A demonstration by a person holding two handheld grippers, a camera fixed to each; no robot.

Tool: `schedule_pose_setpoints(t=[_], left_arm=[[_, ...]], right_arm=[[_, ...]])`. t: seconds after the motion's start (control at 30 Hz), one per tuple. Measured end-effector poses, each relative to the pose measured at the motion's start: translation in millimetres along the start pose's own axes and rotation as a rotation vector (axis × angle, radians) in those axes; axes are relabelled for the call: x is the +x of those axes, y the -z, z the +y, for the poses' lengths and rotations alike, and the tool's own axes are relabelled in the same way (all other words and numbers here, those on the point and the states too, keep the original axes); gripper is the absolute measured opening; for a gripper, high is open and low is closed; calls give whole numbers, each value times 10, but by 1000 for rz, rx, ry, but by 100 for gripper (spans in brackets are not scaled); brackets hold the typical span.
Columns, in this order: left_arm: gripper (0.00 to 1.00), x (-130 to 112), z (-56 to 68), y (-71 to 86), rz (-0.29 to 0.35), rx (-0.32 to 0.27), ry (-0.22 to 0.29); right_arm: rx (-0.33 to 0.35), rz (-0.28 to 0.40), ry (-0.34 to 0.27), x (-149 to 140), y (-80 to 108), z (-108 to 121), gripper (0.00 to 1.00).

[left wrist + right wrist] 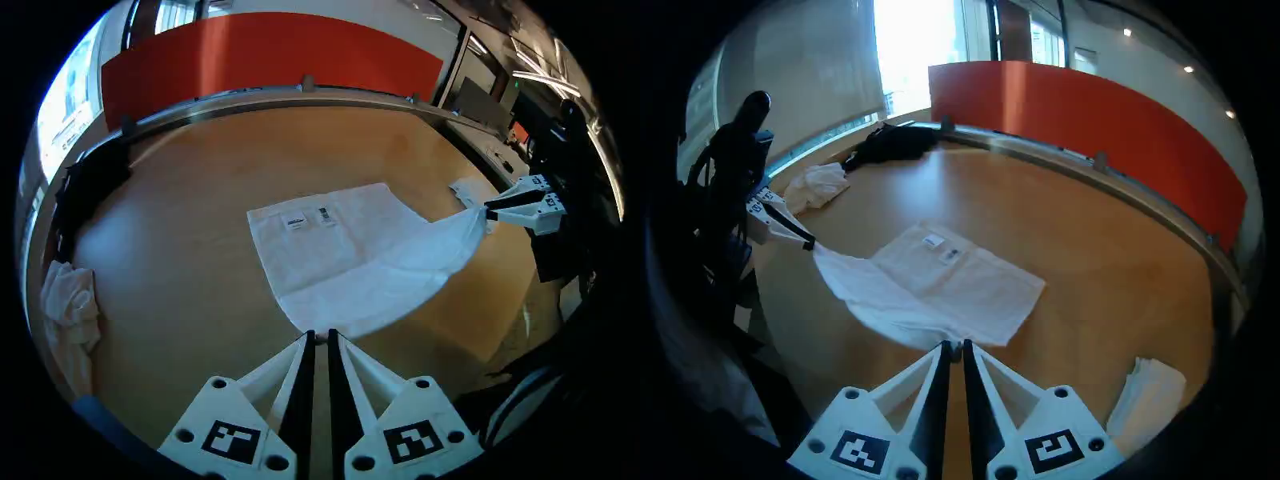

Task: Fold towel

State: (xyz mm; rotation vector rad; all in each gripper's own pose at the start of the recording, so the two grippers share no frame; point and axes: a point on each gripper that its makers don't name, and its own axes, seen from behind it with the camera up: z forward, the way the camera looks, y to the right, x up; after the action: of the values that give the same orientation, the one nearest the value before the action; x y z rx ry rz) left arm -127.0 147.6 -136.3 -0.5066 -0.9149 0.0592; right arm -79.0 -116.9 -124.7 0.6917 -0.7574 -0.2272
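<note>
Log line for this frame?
left gripper: shut on towel corner | right gripper: same | towel: one edge lifted, rest flat on table

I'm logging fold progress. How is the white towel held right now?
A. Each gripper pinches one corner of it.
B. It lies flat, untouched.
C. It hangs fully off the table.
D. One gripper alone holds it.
A: the left gripper and the right gripper are each shut on a corner of the towel, lifting that edge while the rest lies on the table.
</note>
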Motion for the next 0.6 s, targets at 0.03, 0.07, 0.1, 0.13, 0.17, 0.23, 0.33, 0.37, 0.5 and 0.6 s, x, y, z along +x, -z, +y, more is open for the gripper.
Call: schedule_pose_setpoints(t=[0.03,0.07,0.1,0.13,0.17,0.23,0.33,0.37,0.5,0.6], left_arm=[[11,17,-8,-10,2,1,-1],[11,33,-16,-20,3,2,-2],[11,56,-29,-33,6,3,-3],[11,83,-44,-47,9,4,-4],[11,109,-59,-61,12,5,-6],[11,170,-96,-96,19,7,-9],[11,262,-156,-153,30,11,-15],[11,290,-176,-173,33,13,-17],[11,409,-261,-275,41,19,-33],[11,483,-293,-351,44,18,-41]], right_arm=[[0,0,1,9,-7,12,12],[0,1,2,18,-13,23,12],[-1,1,3,27,-23,39,12],[-1,0,5,34,-35,56,12],[-1,0,6,42,-46,73,12],[-2,-1,8,58,-79,121,12],[-5,-2,9,81,-140,203,12],[-6,-2,9,89,-162,232,12],[-10,-7,8,118,-258,354,12],[-7,-12,1,133,-319,408,12]])
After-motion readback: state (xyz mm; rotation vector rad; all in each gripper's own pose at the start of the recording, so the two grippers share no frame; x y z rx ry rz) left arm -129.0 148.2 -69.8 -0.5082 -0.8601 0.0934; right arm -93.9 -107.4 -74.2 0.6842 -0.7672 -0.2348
